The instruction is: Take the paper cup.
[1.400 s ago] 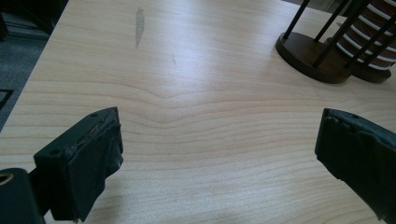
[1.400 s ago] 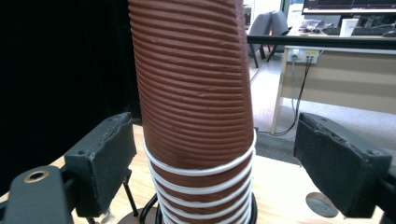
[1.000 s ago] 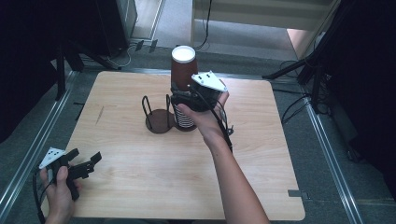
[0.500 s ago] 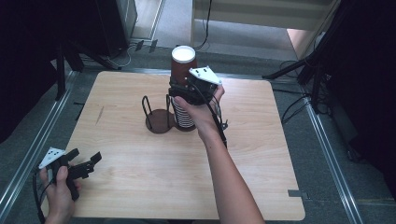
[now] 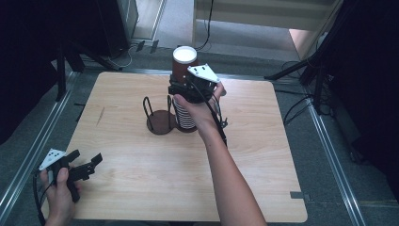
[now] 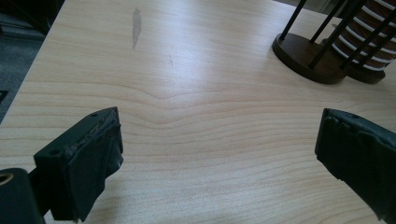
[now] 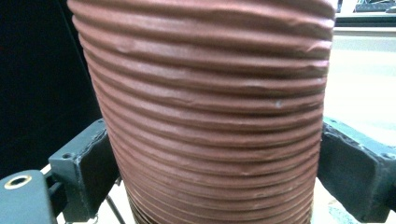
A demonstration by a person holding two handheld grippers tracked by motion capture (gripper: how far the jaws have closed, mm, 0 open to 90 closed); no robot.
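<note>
A brown ribbed paper cup (image 5: 183, 63) with a white inside tops a stack of cups (image 5: 184, 117) in a dark cup holder (image 5: 157, 123) with black wire uprights, at the middle back of the wooden table (image 5: 263, 141). My right gripper (image 5: 181, 89) is shut on this cup; in the right gripper view its ribbed wall (image 7: 210, 107) sits between both jaws, touching them. My left gripper (image 5: 87, 165) rests open and empty near the table's front left corner. From the left gripper view, the holder base (image 6: 303, 53) and striped stack (image 6: 371, 39) lie far ahead at the right.
Bare wood lies between the left gripper (image 6: 219, 154) and the holder. A dark smudge (image 6: 136, 23) marks the table's left part. Metal floor rails (image 5: 28, 155) run along both sides, with black stands (image 5: 320, 70) and cables behind the table.
My right hand and gripper have shifted slightly toward the back of the table at the cup. The left gripper has stayed put.
</note>
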